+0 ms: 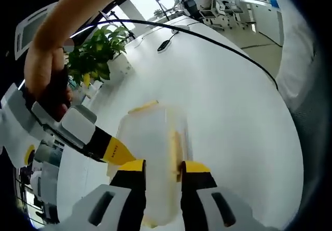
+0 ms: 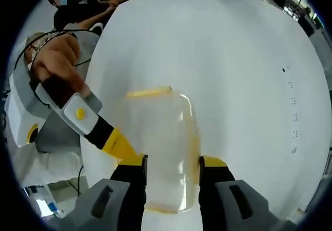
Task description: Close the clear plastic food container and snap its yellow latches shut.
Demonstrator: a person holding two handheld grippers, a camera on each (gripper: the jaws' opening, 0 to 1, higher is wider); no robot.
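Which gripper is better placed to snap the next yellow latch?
Left, probably: the left gripper straddles the clear container with one jaw right beside its yellow side latch. The right gripper straddles it with jaws set wider.

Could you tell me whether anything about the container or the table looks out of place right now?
Nothing stands out: the clear container sits flat on the white table, lid on, with nothing spilled around it.

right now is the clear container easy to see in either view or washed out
Left gripper view: the clear plastic food container is hazy and nearly melts into the bright white table; its yellow latches stand out. Right gripper view: sharper, with a glare streak on the lid. Both views bend strongly at the edges.
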